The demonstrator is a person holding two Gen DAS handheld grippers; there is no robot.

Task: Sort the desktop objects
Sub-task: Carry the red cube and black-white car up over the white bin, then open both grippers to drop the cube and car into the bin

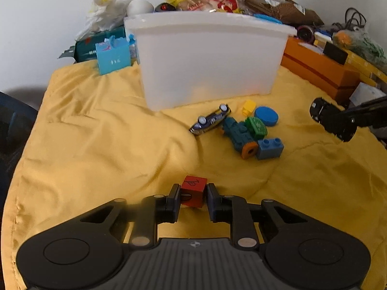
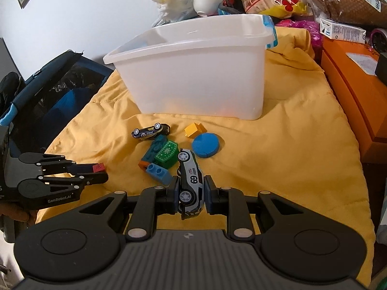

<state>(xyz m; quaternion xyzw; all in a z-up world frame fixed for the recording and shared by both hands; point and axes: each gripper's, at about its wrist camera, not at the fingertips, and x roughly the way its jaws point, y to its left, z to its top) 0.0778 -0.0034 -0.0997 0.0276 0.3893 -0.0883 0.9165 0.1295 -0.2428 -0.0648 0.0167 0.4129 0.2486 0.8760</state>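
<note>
From the left wrist we see the left tongs clamped on a red cube with a dark symbol on its top face, carried just above the yellow cloth that covers the worktop. Ahead of the tongs stands the white plastic bin; between it and the tongs, slightly right, lie a dark toy car on its side, a teal toy, a green block, a blue brick, a blue disc and a small yellow brick. Far right, the right tongs hold something dark (probably a car; it is too blurred to say).

From the right wrist, the right tongs grip a silver toy car numbered 69, nose away from us. The loose toys lie just ahead, the bin beyond them. At left, the left tongs pinch the red cube.
</note>
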